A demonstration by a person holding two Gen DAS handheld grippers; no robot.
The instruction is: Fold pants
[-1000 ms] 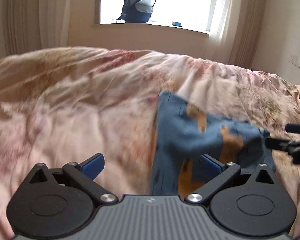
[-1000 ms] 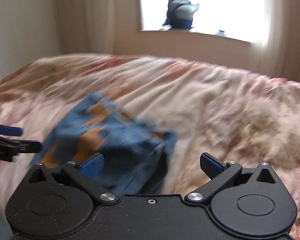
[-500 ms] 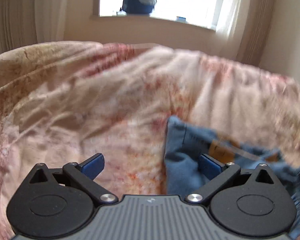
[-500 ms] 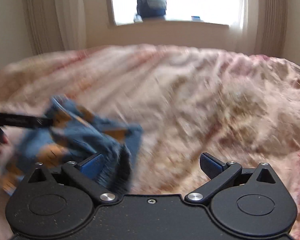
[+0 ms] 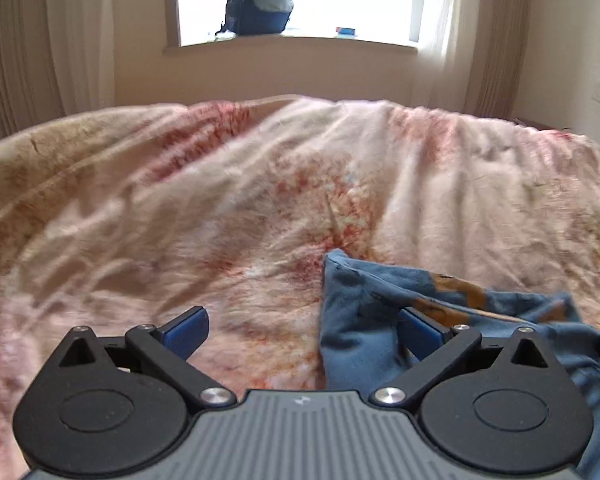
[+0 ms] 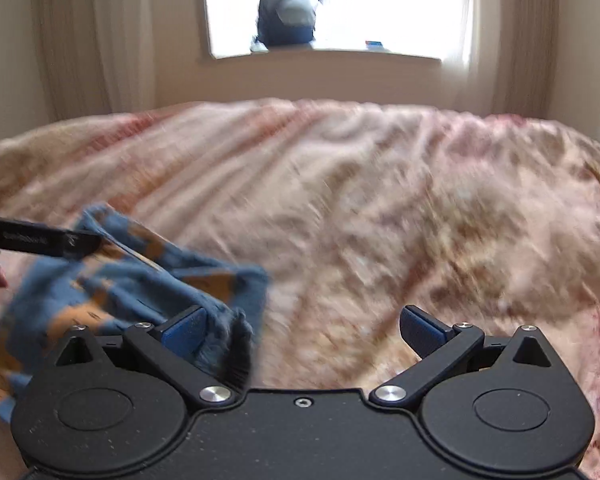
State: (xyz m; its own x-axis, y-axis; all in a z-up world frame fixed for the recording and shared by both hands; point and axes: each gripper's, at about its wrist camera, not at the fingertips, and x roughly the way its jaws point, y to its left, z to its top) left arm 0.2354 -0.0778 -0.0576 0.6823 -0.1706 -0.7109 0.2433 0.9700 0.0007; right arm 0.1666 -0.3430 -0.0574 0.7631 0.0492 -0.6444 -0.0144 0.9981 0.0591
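While the blue pants (image 5: 364,344) lie crumpled on the pink bedspread (image 5: 260,200), the left gripper (image 5: 300,330) is held spread wide at their left edge, and the right gripper (image 6: 302,330) is likewise spread at their right edge, nothing being pinched.

Pants (image 5: 364,320) on bed (image 5: 220,208)

Both hand-held grippers, left (image 5: 302,330) and right (image 6: 302,330), gape wide.

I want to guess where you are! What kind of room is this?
Most likely a bedroom. A wide bed with a rumpled floral quilt fills the view, curtains frame a window, and a backpack sits on the sill.
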